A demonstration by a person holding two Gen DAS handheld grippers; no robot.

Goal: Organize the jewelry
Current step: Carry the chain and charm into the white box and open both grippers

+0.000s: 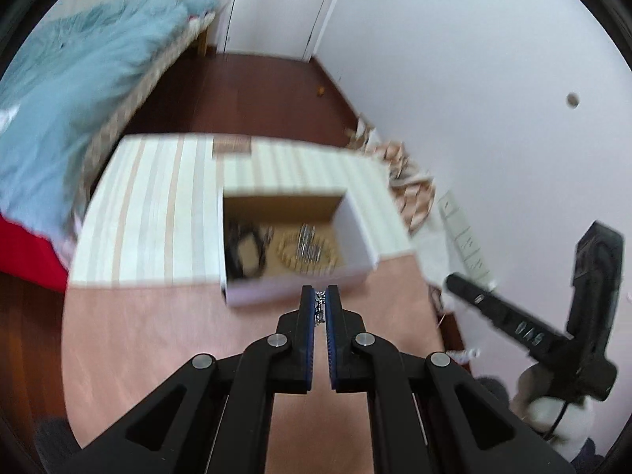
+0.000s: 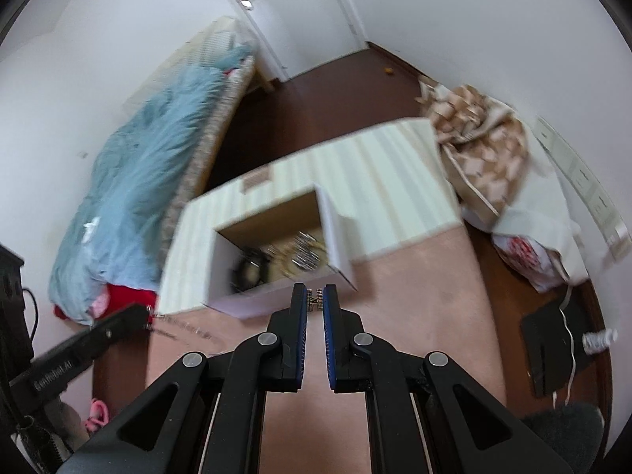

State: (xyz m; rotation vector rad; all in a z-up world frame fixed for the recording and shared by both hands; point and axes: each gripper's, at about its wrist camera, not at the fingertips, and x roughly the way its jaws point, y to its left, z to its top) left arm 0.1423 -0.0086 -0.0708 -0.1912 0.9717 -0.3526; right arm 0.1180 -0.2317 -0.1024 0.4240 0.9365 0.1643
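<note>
Left wrist view: open white cardboard box (image 1: 351, 272) on pink table top (image 1: 166, 339), holding beige bead ring (image 1: 308, 252) and black cord (image 1: 245, 249). Left gripper (image 1: 320, 300) clenched on silver chain (image 1: 319, 310) at box's near wall. Right gripper (image 2: 315, 301) pinches small metal link piece (image 2: 315, 299), same edge.

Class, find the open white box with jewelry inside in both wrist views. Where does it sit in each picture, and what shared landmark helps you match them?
Left wrist view: the white box sits at centre, just beyond the fingertips.
Right wrist view: the white box sits at centre, tilted, just beyond the fingertips.
Shared landmark: the light blue blanket lies on the bed at the left in both.
</note>
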